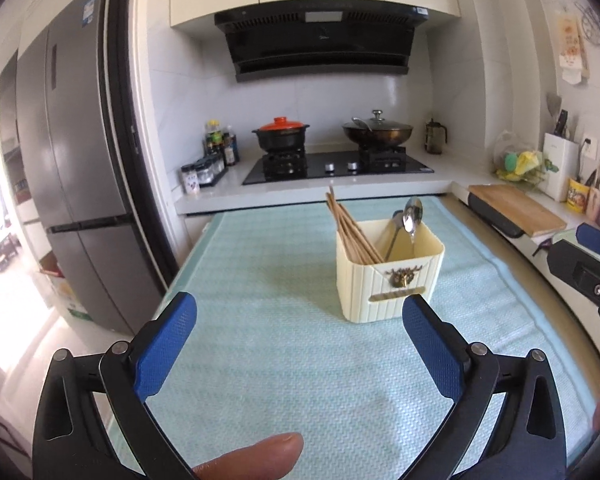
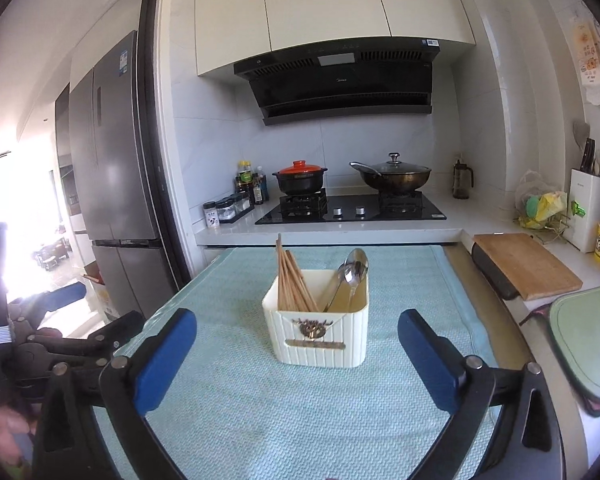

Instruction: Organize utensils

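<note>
A cream ribbed utensil holder [image 1: 388,288] [image 2: 320,336] stands on the light green mat [image 1: 280,340] [image 2: 260,400]. Several wooden chopsticks [image 1: 352,232] [image 2: 294,280] lean in its left part and metal spoons [image 1: 410,216] [image 2: 352,270] stand in its right part. My left gripper [image 1: 300,328] is open, back from the holder, with nothing between its blue pads. My right gripper [image 2: 298,340] is open too, the holder seen between its fingers but farther off. The right gripper's body [image 1: 588,264] shows at the right edge of the left wrist view. A fingertip [image 1: 260,456] shows at the bottom.
Behind the mat is a counter with a gas hob [image 1: 336,166], a black pot with a red lid [image 1: 280,134] and a lidded wok [image 1: 378,130]. Condiment jars [image 1: 208,168] stand left. A wooden cutting board [image 1: 516,208] lies right. A grey fridge [image 1: 72,160] stands at left.
</note>
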`<state>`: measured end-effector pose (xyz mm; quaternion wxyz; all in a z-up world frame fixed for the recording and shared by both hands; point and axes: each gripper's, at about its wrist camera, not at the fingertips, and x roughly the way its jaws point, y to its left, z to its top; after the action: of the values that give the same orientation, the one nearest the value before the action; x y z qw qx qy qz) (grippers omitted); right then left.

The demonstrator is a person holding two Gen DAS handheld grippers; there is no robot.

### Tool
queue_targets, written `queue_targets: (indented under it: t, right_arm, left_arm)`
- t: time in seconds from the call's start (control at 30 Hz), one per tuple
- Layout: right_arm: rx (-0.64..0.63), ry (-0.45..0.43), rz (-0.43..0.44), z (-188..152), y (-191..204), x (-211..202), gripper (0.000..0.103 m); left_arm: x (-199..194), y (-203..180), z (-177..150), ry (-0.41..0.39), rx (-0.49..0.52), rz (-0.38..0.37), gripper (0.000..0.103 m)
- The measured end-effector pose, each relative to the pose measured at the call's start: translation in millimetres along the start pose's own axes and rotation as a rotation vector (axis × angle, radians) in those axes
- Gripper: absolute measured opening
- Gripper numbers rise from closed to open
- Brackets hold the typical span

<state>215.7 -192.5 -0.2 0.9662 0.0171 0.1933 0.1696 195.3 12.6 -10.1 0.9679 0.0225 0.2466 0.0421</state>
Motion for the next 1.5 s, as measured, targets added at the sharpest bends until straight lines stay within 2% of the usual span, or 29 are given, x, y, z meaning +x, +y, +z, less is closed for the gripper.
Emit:
queue_targets:
  t: [0.13, 0.3, 0.67, 1.5]
  right_arm:
    - [-0.012, 0.038, -0.041, -10, 11, -11, 0.102]
    - [-0.008, 0.037, -0.077, -17, 20, -26, 0.103]
    - [-0.042, 0.058, -0.045, -9, 34, -38, 0.103]
    - [-0.074, 0.052, -0.059, -8, 44, -45, 0.103]
  left_arm:
    - [-7, 4, -6, 0.022, -0.039, 0.013, 0.102]
    - [-18, 9, -8, 0.050, -0.077, -0.016, 0.102]
    - [-37, 3, -8, 0.049, -0.036, -0.016, 0.102]
    - [-37, 5, -10, 0.063, -0.033, -0.019, 0.102]
